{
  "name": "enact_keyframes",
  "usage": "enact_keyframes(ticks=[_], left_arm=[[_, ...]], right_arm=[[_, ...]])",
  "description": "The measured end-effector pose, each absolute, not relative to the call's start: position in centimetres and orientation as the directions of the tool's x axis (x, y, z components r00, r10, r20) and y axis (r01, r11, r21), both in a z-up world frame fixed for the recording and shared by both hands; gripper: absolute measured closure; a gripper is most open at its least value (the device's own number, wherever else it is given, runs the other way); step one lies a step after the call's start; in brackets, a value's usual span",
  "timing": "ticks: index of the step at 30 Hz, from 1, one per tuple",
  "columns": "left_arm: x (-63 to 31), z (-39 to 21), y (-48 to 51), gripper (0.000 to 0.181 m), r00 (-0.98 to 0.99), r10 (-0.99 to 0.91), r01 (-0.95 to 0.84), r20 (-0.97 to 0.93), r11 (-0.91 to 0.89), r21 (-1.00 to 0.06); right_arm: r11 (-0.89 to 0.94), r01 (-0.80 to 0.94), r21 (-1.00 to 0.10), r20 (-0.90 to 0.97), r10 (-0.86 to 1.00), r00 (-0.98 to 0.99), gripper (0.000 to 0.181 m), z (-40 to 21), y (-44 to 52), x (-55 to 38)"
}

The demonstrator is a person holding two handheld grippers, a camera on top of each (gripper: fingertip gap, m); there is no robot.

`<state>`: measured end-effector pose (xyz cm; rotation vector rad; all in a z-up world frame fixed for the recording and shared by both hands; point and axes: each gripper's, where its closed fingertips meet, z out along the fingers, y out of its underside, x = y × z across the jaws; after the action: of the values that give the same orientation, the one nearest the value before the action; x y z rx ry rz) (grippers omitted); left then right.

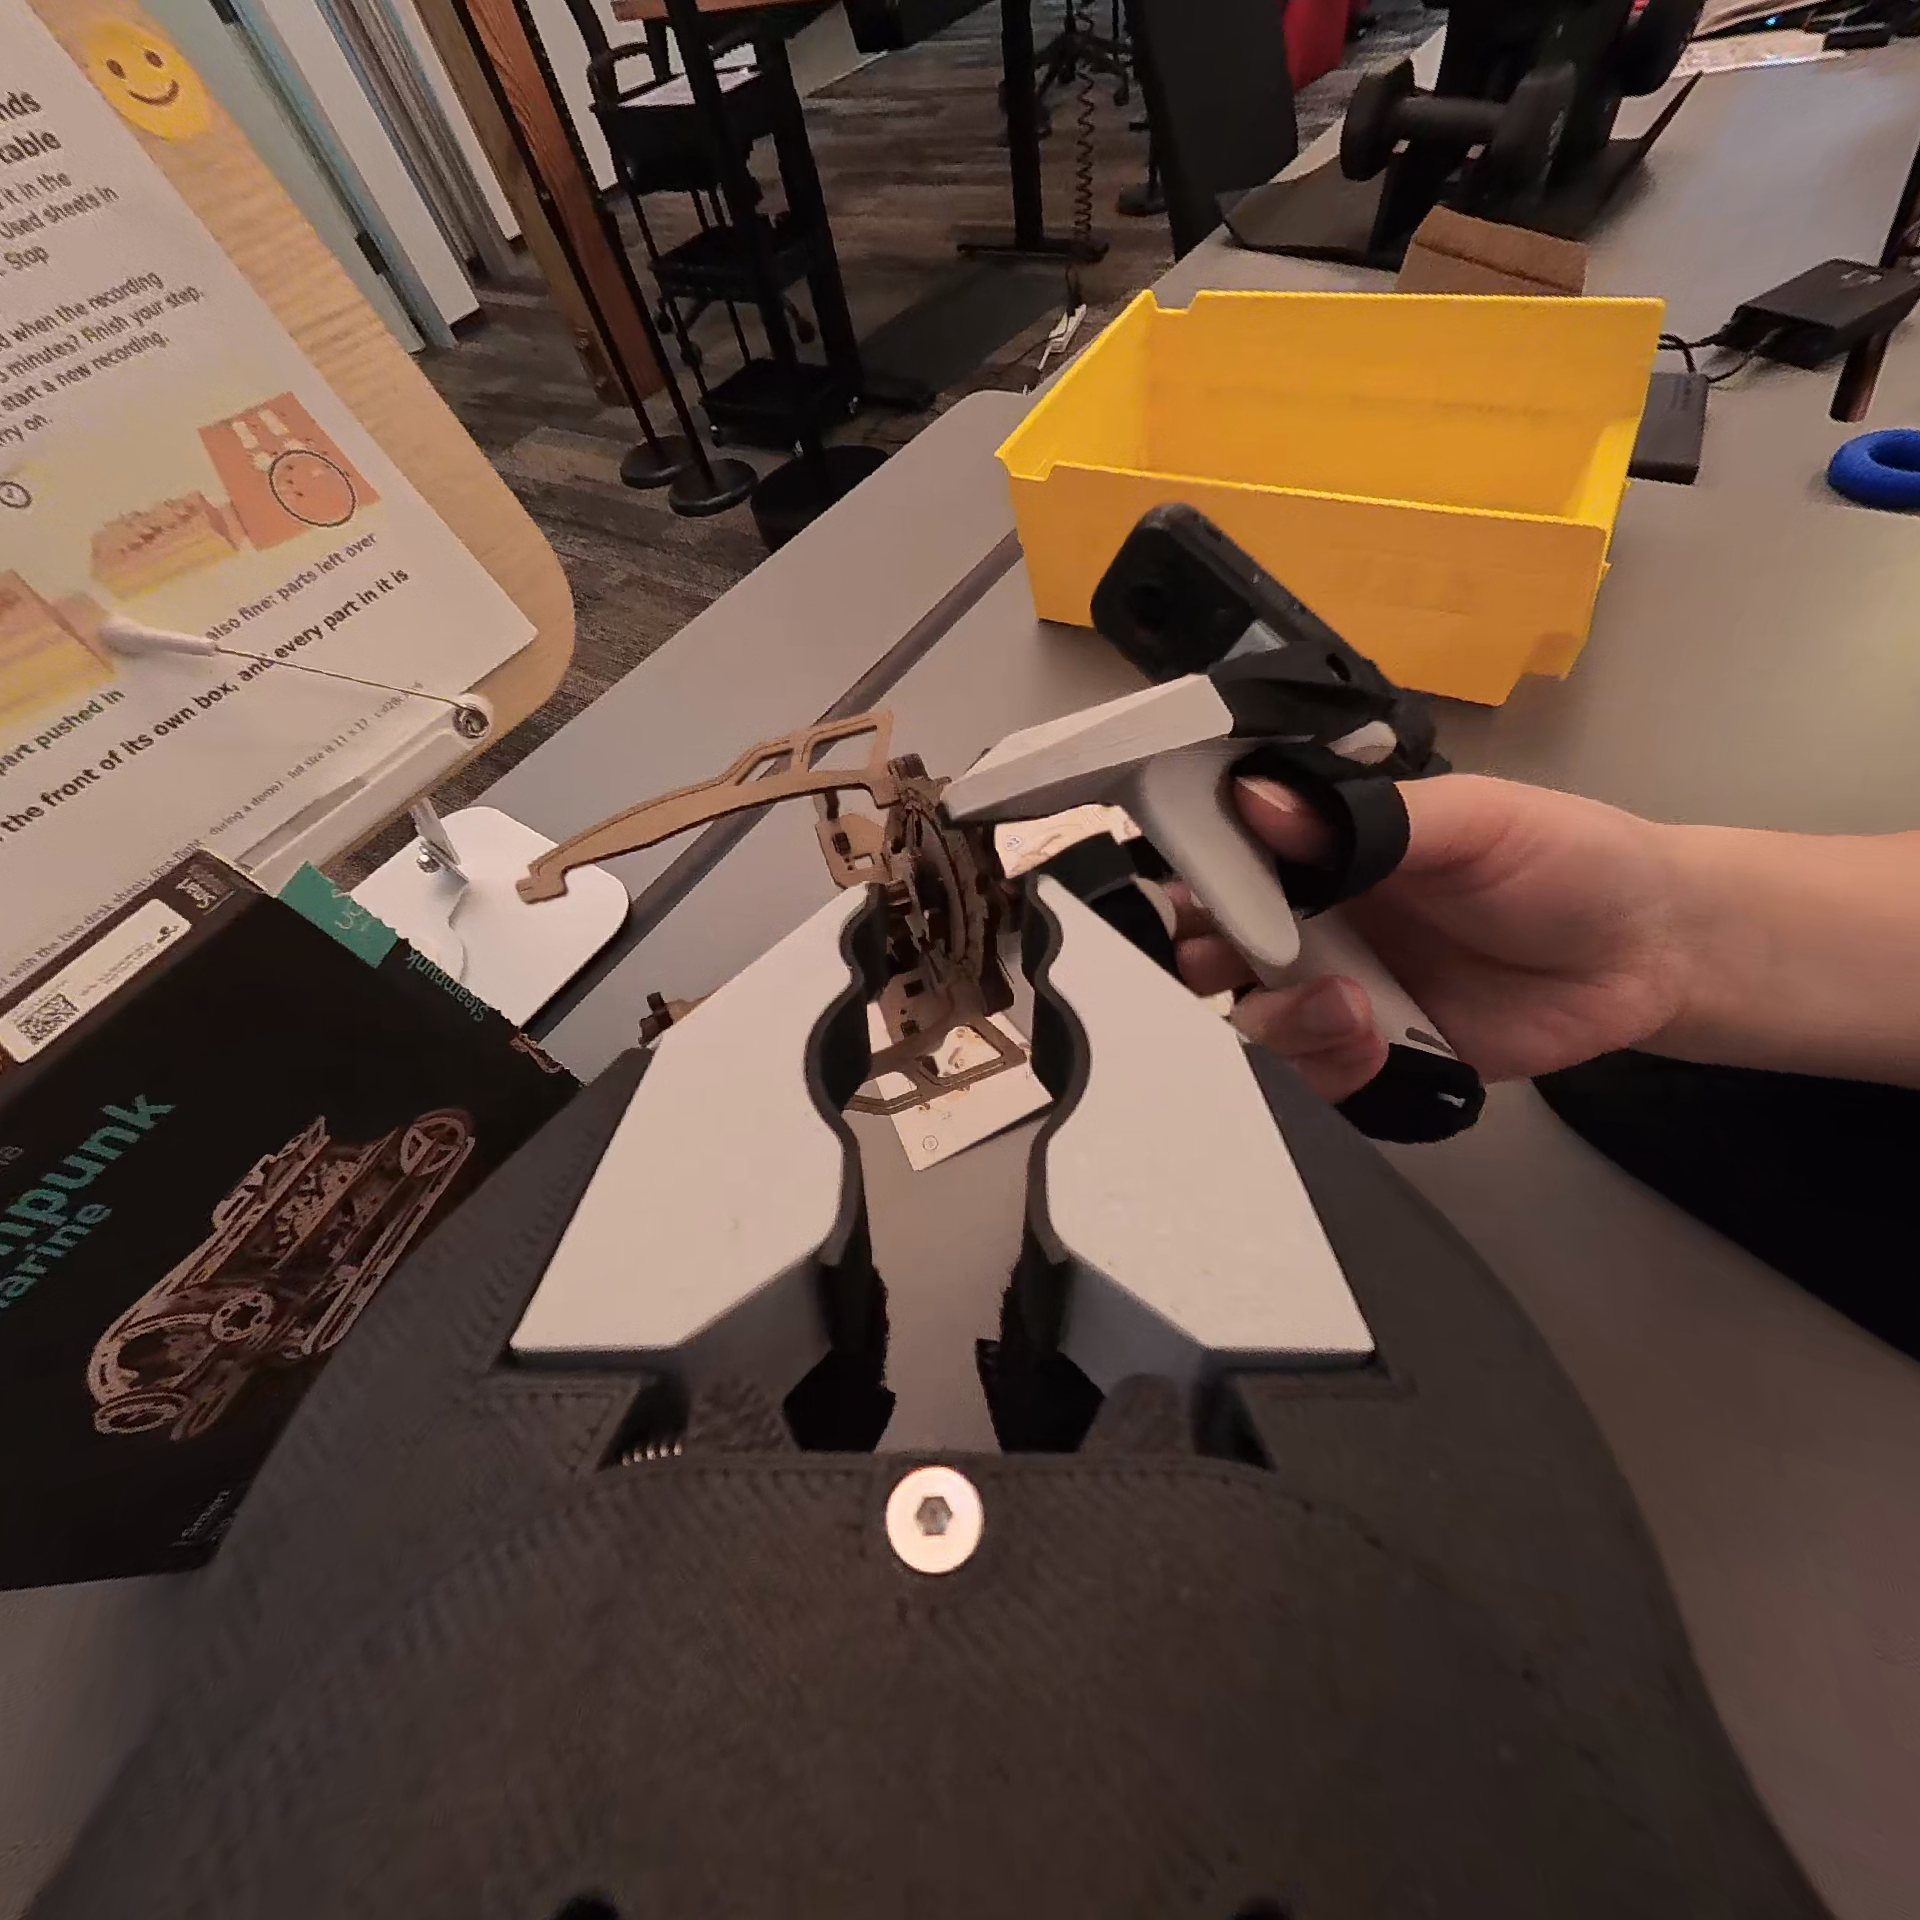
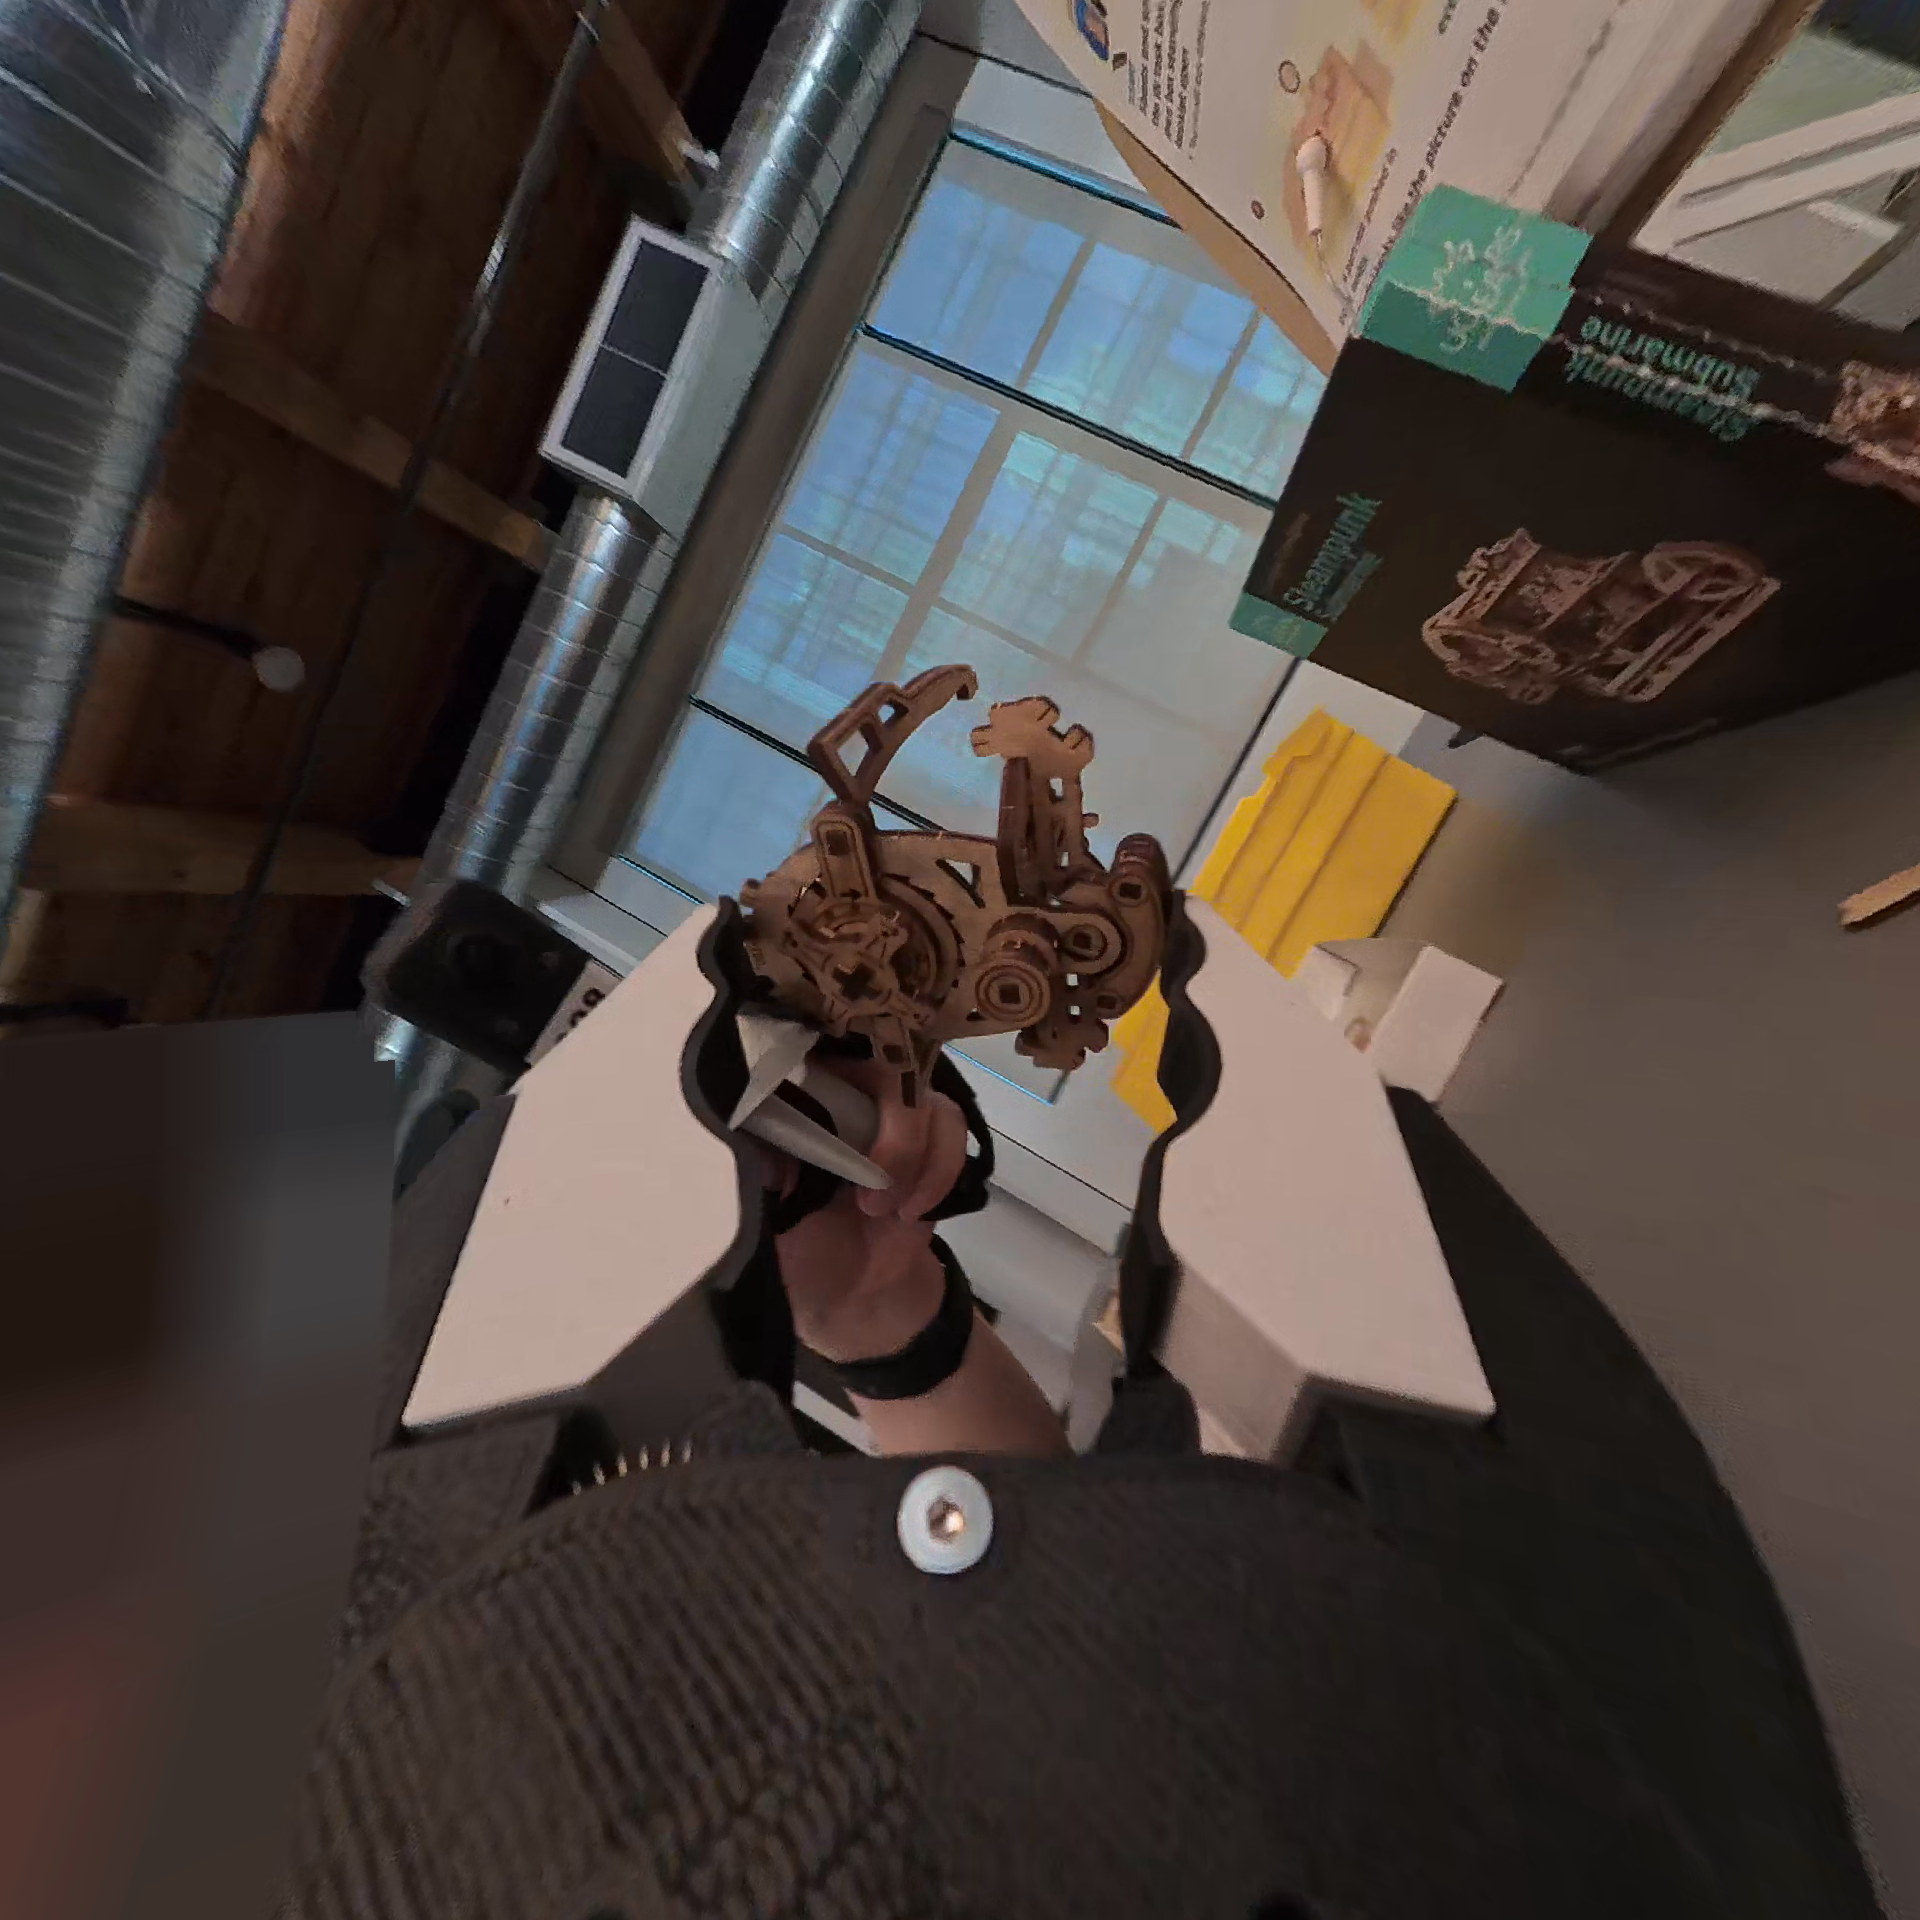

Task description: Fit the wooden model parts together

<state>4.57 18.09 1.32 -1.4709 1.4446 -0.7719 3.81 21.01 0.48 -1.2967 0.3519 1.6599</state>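
Holding: left gripper is closed narrow about the lower edge of the wooden assembly; right gripper clamps it across its width.
Location: the assembly is aloft above the table, between both grippers.
Risk, breakage: the thin curved arm juts out unsupported; twisting it would likely snap it.
Risk, slip: opposed pulls may pop joints or loosen either hold.
Count: two grippers, one assembly, one curved arm, one yellow bin, one kit box.
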Motion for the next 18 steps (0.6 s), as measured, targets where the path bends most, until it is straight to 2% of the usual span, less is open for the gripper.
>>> enact_keyframes(ticks=[5,9,13,18], left_arm=[[4.8,1.2,17.8,0.157,0.142,-0.950,-0.432,-0.279,0.194,-0.881],[5.0,1.3,17.7,0.158,0.175,-0.917,-0.444,-0.358,0.251,-0.860],[4.9,1.1,17.5,0.148,0.186,-0.930,-0.456,-0.316,0.204,-0.866],[4.8,1.6,17.0,0.144,0.183,-0.952,-0.434,-0.246,0.146,-0.889]], right_arm=[[-0.462,-0.872,-0.161,-0.879,0.470,-0.086,0.102,0.3,20.9,4.1],[-0.409,-0.896,-0.175,-0.874,0.483,-0.050,0.102,0.4,20.7,4.5],[-0.381,-0.907,-0.178,-0.865,0.501,-0.040,0.102,1.0,20.5,4.7],[-0.393,-0.915,-0.097,-0.856,0.502,-0.125,0.102,1.2,20.2,4.1]])
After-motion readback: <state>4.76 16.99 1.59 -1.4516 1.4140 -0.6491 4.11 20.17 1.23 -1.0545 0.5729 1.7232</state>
